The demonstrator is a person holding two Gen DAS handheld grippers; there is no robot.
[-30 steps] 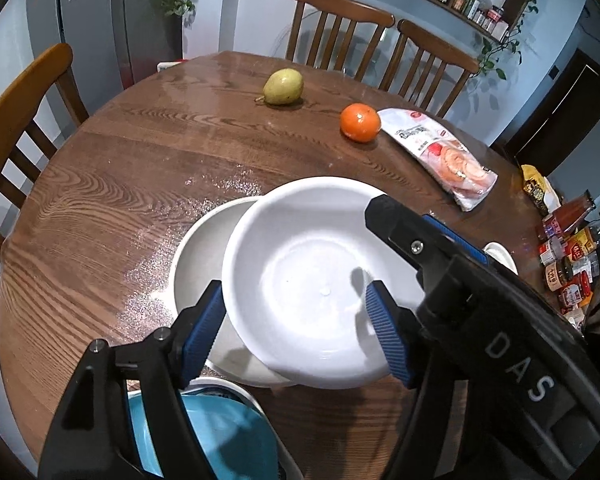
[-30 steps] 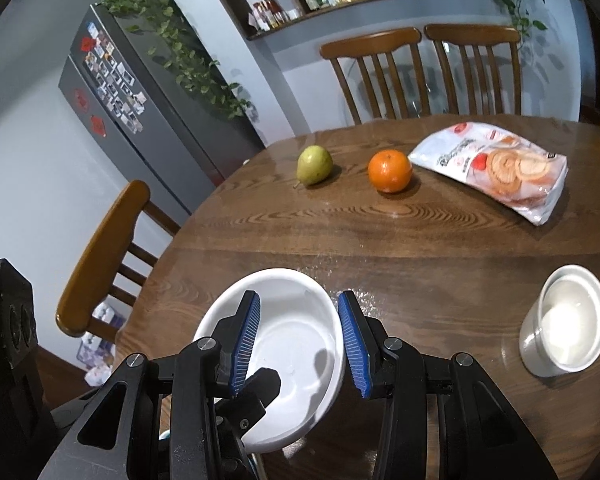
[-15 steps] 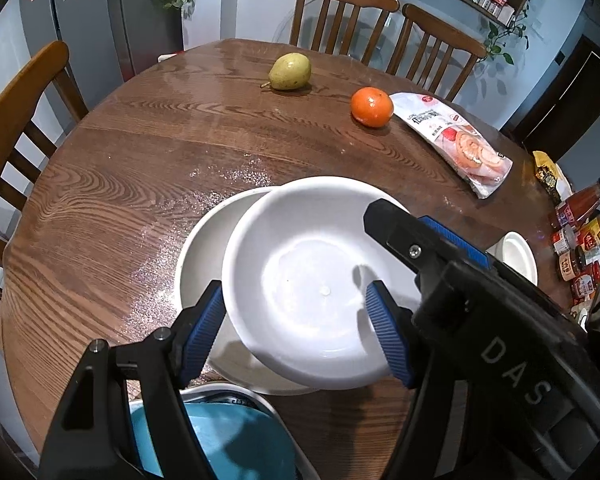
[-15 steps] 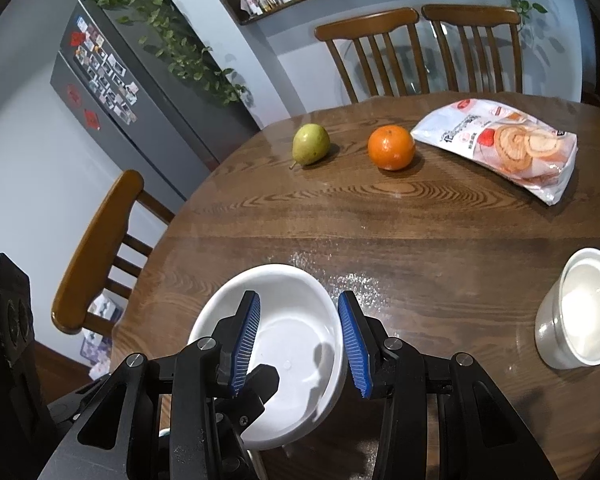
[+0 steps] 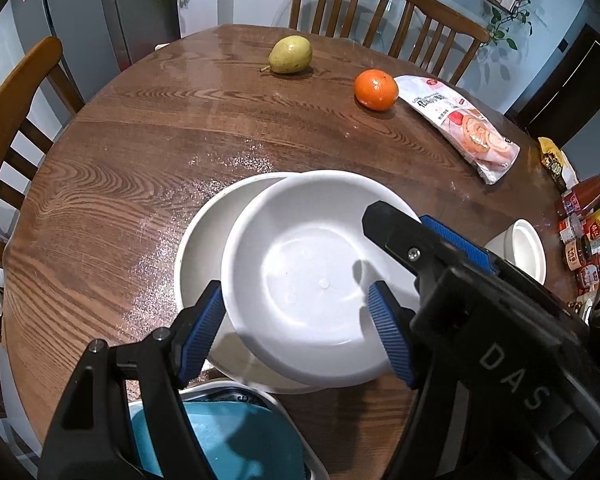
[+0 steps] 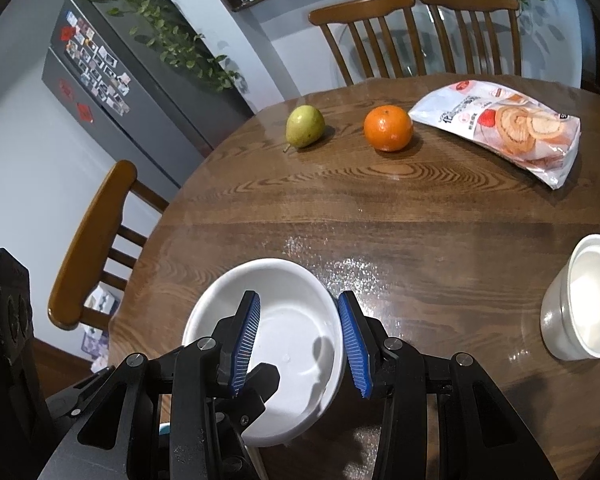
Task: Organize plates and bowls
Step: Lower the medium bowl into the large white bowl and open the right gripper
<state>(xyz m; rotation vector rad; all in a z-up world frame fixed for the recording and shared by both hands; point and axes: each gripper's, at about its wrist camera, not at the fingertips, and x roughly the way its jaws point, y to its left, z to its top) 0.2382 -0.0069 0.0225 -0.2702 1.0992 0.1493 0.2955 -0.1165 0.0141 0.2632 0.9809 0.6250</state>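
A white bowl sits tilted on top of a wider white dish, offset to the right of it. My right gripper has the bowl's right rim between its jaws and is shut on it, with one finger inside the bowl and the other outside. My left gripper straddles the near left rim. Its jaws are opening and the pads do not press on the bowl. One left finger shows inside the bowl.
A blue dish in a white rim lies below my left gripper at the table's near edge. A white cup stands to the right. A pear, an orange and a snack bag lie farther back. Wooden chairs ring the table.
Both grippers have tipped down a little, so the fruit sits higher in both views. The bowl and the dish under it have kept their place between the jaws.
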